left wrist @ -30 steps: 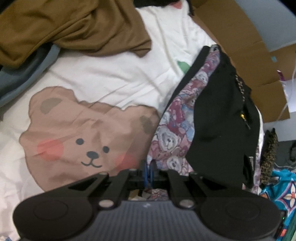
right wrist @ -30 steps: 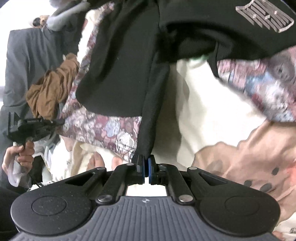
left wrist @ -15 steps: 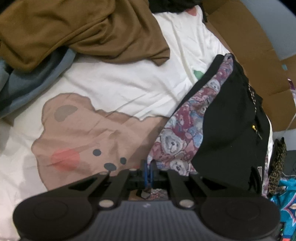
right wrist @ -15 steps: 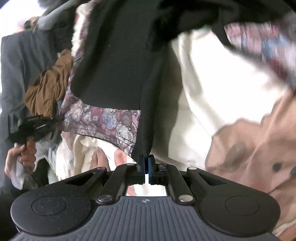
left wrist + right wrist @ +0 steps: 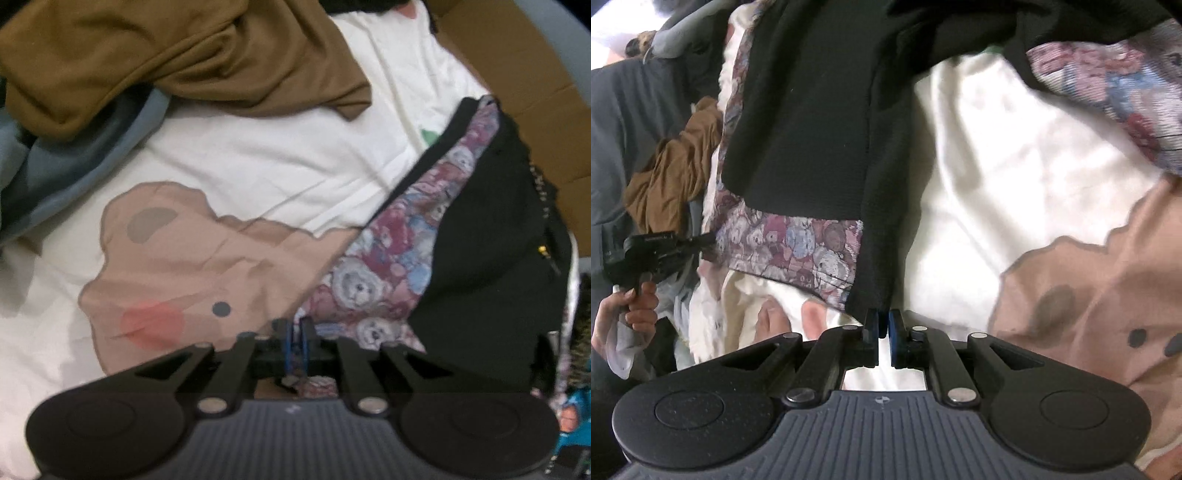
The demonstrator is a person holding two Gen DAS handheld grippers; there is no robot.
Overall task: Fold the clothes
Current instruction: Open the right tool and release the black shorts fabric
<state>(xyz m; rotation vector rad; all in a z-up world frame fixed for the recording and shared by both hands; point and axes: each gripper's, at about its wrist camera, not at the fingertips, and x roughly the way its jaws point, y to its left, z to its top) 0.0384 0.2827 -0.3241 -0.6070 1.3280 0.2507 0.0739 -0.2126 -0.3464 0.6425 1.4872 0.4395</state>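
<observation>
Right wrist alone: hand on left tongs.

Wrist views, downward, close, sharing jacket

Our left gripper points steeply down, its blue pads just beginning to part, with a corner of cloth between them. Our right gripper tilts down less sharply; its jaws sit nearly together with a dark hem in the narrow gap. In the right wrist view, at nine o'clock, our left hand curls around the handle of its gripper, fingers wrapped tight.
</observation>
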